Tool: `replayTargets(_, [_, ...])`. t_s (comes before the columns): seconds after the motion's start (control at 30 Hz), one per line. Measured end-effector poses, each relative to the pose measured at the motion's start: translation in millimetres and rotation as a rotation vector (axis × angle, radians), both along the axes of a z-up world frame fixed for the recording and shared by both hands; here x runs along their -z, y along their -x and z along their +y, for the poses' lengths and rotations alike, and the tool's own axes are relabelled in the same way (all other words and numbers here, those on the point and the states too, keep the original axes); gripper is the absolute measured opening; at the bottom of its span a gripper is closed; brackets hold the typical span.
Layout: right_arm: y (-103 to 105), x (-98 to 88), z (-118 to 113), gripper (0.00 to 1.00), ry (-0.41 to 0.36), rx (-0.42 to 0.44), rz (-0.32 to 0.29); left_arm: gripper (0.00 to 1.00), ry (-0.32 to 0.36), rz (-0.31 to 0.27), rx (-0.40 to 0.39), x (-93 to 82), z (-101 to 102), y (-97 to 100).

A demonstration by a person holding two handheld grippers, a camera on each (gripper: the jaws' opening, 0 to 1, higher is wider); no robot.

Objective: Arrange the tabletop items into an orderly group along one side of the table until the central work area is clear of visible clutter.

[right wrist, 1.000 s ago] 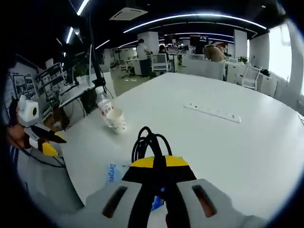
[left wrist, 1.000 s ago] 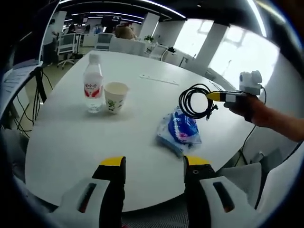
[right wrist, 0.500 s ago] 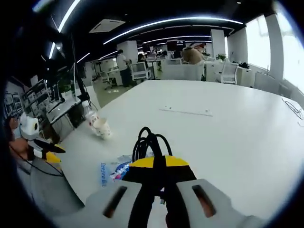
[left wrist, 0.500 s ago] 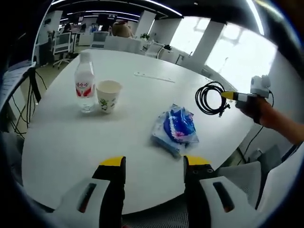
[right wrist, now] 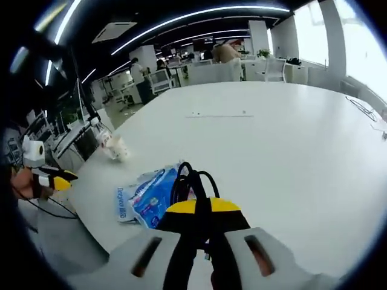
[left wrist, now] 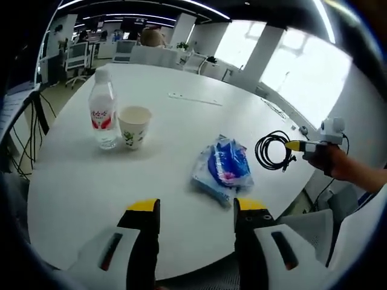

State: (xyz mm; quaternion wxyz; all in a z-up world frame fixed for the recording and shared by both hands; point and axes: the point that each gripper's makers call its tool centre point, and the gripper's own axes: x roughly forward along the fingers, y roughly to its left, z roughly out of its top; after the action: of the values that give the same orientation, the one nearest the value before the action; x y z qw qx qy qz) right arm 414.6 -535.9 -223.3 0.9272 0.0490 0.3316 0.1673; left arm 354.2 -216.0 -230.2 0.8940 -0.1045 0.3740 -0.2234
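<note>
On the white table (left wrist: 78, 181) stand a clear water bottle (left wrist: 102, 109) with a red label and a paper cup (left wrist: 133, 125), side by side. A blue and white packet (left wrist: 222, 168) lies in the middle, ahead of my left gripper (left wrist: 196, 209), which is open and holds nothing. My right gripper (left wrist: 295, 145), coming in from the right, is shut on a coiled black cable (left wrist: 271, 151) near the table's right edge. In the right gripper view the cable (right wrist: 190, 180) hangs from my right gripper (right wrist: 202, 209) beside the packet (right wrist: 150, 194).
A long white strip (left wrist: 195, 99) lies farther back on the table (right wrist: 290, 157). The bottle and cup (right wrist: 113, 145) sit far left in the right gripper view, near the left gripper (right wrist: 55, 179). Office chairs and desks stand beyond the table.
My right gripper has carried the cable down and to the right, toward the table edge beside the packet. The left gripper stays open, and the bottle, cup and packet have not moved.
</note>
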Motion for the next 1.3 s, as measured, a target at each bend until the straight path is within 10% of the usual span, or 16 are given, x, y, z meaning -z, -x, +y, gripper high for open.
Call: replayTargets(1.3, [24.7, 42.7, -9.9, 0.03, -0.041, 0.076, 0.122, 0.48, -0.004, 0.009, -0.015, 1.5, 2.3, 3.2])
